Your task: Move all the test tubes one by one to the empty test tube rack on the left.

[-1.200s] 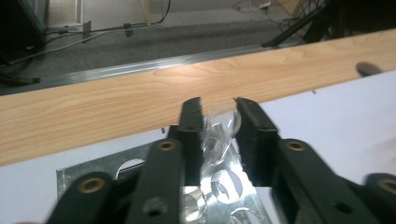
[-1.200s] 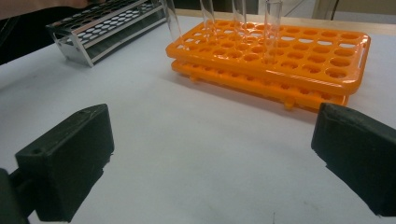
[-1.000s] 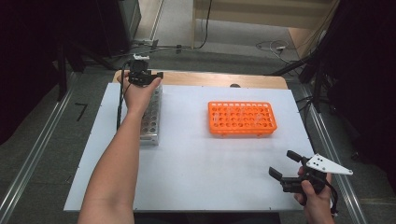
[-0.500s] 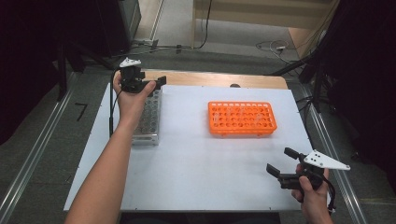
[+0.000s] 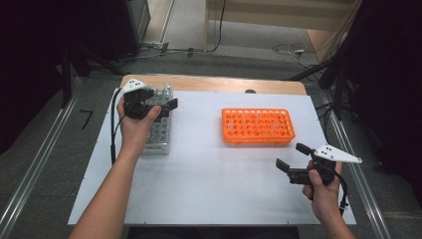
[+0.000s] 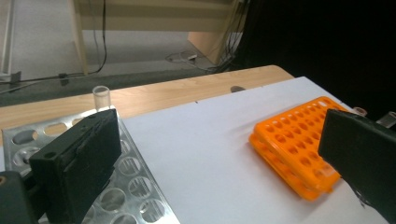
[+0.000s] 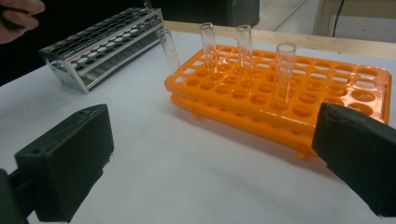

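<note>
Nearest you, your right gripper [image 5: 292, 160] hovers over the white bench [image 5: 209, 189], on your side of the orange rack [image 5: 258, 126] and toward its right end. Its fingers [image 7: 65, 161] stand wide apart with nothing between them.

The one orange rack lies flat on the bench, and in the right gripper view you can count four clear glass tubes [image 7: 284, 74] standing upright in its holes.

Well to the left of the orange rack sits one metal rack [image 5: 158, 130], with your left gripper [image 5: 160, 103] held above its far end. Its fingers [image 6: 77, 165] have just been opening and now stand wide apart, empty. In the left gripper view one clear tube [image 6: 101, 98] stands upright in the metal rack, just beyond the left finger and clear of it.

Beyond both racks, the bench's wooden edge [image 5: 224, 83] runs along the far side.
</note>
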